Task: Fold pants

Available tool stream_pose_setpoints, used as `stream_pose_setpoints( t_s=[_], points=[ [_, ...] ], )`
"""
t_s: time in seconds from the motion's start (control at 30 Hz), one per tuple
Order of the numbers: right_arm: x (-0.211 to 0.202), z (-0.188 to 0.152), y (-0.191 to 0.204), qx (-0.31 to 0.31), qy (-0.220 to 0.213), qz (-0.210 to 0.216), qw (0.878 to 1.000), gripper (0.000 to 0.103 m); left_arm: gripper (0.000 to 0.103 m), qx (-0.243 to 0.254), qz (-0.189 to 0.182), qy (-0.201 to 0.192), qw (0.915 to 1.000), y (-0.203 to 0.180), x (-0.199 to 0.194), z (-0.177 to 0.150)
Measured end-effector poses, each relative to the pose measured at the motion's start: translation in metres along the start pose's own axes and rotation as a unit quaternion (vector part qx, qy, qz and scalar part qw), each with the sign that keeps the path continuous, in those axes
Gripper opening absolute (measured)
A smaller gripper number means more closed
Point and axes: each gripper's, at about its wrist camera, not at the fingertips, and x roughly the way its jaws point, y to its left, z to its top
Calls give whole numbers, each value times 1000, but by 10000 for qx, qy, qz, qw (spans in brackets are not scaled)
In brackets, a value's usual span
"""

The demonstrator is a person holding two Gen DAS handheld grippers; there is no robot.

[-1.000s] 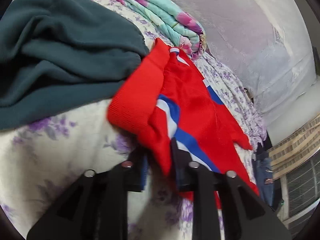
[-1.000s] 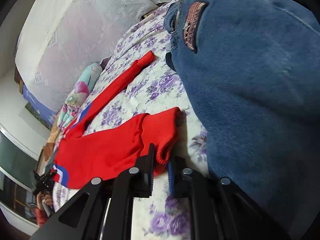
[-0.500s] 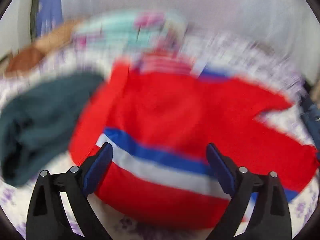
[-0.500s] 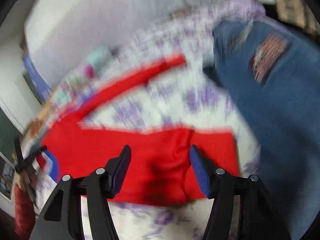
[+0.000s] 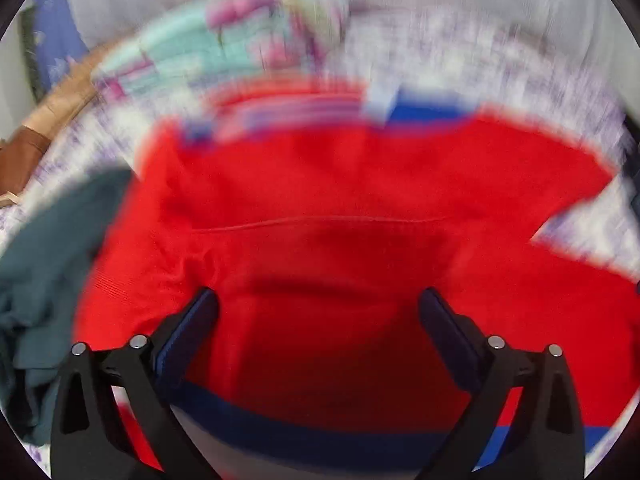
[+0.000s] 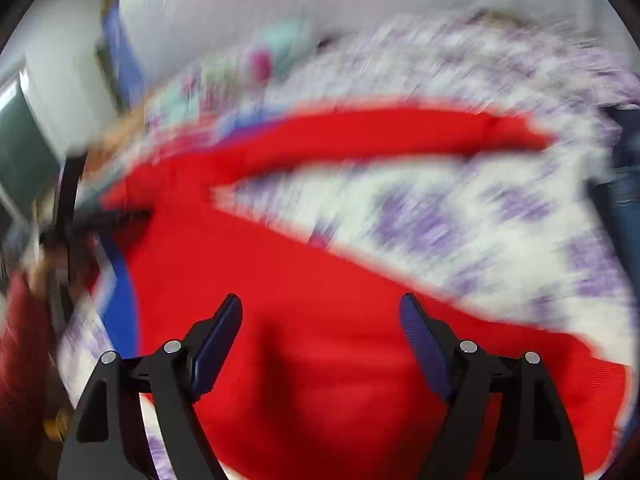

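Red pants (image 5: 340, 200) on floral sheet (image 6: 480, 208) — teal garment (image 5: 44, 264) beside; both hand-held grippers (image 5: 318, 312) (image 6: 320, 320) wide, empty.

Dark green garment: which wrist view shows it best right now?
The left wrist view: the dark green garment lies bunched along the left edge, beside the red garment, though blurred. In the right wrist view I cannot pick it out.

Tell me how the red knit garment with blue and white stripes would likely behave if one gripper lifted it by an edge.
The red knit garment with blue and white stripes would probably droop: it lies creased on the purple-flowered bedsheet. Its ribbed knit likely stretches and grips rather than slips. Its long spread-out limb would likely trail.
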Motion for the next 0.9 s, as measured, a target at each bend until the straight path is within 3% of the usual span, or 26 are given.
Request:
stream_pose_setpoints(
  t_s=[0.07, 0.13, 0.27, 0.37, 0.47, 0.53, 0.57, 0.6, 0.67, 0.73, 0.8, 0.9],
  points=[
    [2, 1, 15, -469, -155, -363, 9981, 90, 98, 90, -4, -236, 9997, -3, -16, 5],
    [-5, 15, 20, -515, -239, -217, 9981, 90, 98, 75, -361, -657, 9972, -2, -40, 16],
    [-13, 78, 21, -356, -662, -157, 9970, 90, 98, 54, -238, -1222, 9922, -6, -55, 70],
    [19, 133, 11, -23, -600, -224, 9979, 91, 98, -164, -230, -899, 9956, -8, -21, 100],
    [77, 158, -9, 142, -128, -685, 9975, 91, 99, -481, -357, 59, 9982, -4, 58, 101],
    [116, 149, -21, 177, 200, -827, 9962, 100, 98, -53, 228, -112, 9997, -21, 63, 97],
    [115, 144, -17, -36, -52, -822, 9966, 100, 98, 111, 308, -158, 9993, -28, 58, 97],
    [114, 144, -14, -132, 1, -881, 9960, 100, 98, 360, 199, -291, 9987, -35, 52, 96],
    [103, 146, -16, -105, -219, -594, 9979, 100, 98, 732, -28, -584, 9956, -38, 36, 96],
    [85, 145, -27, 22, -689, 56, 9976, 100, 98, 811, 46, -1031, 9913, -28, 16, 101],
    [74, 150, -33, 74, -965, 335, 9947, 100, 98, 824, 37, -1428, 9863, 1, -4, 108],
    [80, 152, -49, 271, -997, 705, 9921, 100, 98, 344, -64, -1291, 9910, 56, 0, 118]
  ],
)
